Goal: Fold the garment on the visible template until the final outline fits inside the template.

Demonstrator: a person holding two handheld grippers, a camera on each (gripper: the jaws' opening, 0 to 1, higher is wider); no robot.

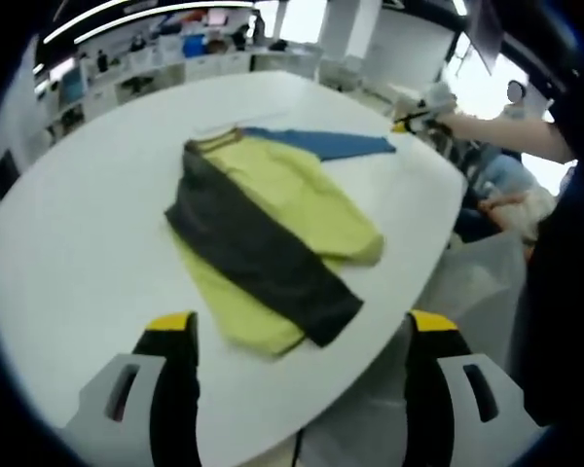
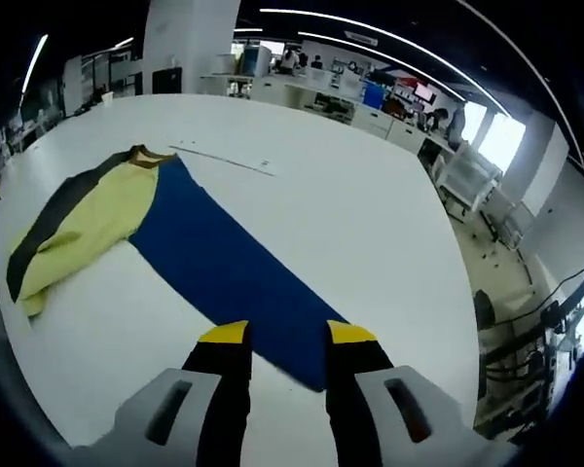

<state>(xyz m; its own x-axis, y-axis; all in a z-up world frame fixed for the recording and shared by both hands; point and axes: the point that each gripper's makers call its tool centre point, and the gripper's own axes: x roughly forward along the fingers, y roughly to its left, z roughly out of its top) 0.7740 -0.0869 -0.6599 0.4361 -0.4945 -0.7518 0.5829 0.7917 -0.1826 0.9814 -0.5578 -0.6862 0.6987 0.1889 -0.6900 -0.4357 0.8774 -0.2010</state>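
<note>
While the garment is lying partly folded on the white desk, the left gripper is hovering short of its near edge, fingers spread wide and holding nothing. Its yellow body and grey sleeve are lying folded over. The right gripper is sitting over the end of the outstretched blue sleeve, fingers narrowly parted; whether they are pinching the cloth cannot be told.

We count one yellow, grey and blue fabric garment, one white round-edged table, and two yellow-tipped black grippers.
</note>
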